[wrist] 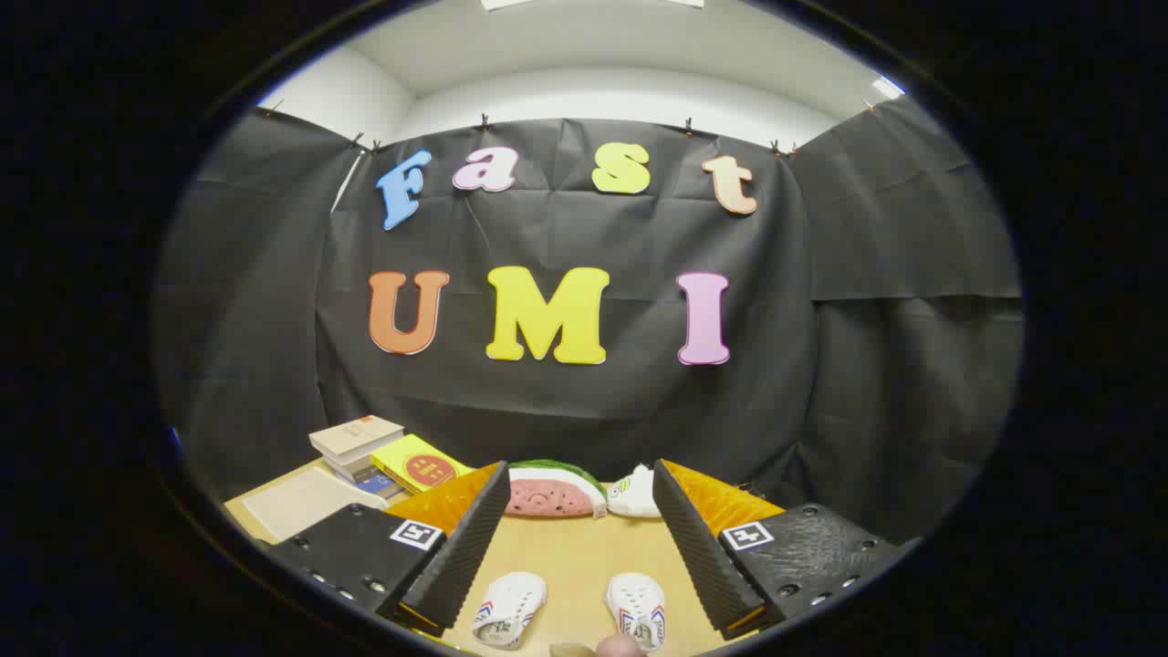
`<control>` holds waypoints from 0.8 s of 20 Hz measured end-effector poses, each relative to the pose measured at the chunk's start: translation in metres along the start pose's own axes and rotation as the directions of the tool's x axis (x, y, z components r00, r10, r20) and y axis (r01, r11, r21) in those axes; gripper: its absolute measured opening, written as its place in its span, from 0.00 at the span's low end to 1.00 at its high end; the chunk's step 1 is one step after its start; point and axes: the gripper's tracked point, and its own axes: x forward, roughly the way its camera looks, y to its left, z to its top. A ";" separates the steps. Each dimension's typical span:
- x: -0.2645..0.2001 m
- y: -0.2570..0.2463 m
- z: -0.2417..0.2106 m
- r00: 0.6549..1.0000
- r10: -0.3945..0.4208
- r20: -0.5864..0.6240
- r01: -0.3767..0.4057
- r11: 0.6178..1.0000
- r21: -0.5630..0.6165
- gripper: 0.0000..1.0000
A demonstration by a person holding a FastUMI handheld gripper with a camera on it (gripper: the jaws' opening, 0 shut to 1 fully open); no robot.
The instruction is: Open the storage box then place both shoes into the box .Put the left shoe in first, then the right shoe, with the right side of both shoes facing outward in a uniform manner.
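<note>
Two small white shoes lie nearest the lens on the wooden table, down between the two fingers: the left-hand shoe close to the inner face of the left finger, the right-hand shoe just inside the right finger, a strip of bare table between the pair. Which is the left shoe and which the right cannot be told. A fingertip of the person shows right beside the right-hand shoe. The gripper has its jaws spread wide, released, holding nothing and touching neither shoe. Ahead of the shoes the tabletop is bare up to a watermelon-slice plush, which lies just beyond the fingertips, with a small white plush touching or nearly touching its right end. Left of the left finger a pale flat sheet lies near the table's left edge, and behind it sits a stack of books with a yellow book leaning against it. Black cloth closes in the table's far side. The storage box cannot be made out.
</note>
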 end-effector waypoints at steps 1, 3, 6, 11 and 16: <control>0.000 0.001 -0.001 1.000 0.002 -0.003 -0.002 1.000 0.001 0.95; 0.002 0.006 -0.005 1.000 0.017 -0.016 -0.017 1.000 0.010 0.95; 0.003 0.010 -0.007 0.999 0.032 -0.021 -0.032 0.999 0.009 0.95; 0.002 0.018 -0.007 0.998 0.054 -0.020 -0.054 0.999 -0.004 0.95; 0.003 0.029 -0.009 0.996 0.083 -0.026 -0.083 0.997 0.003 0.95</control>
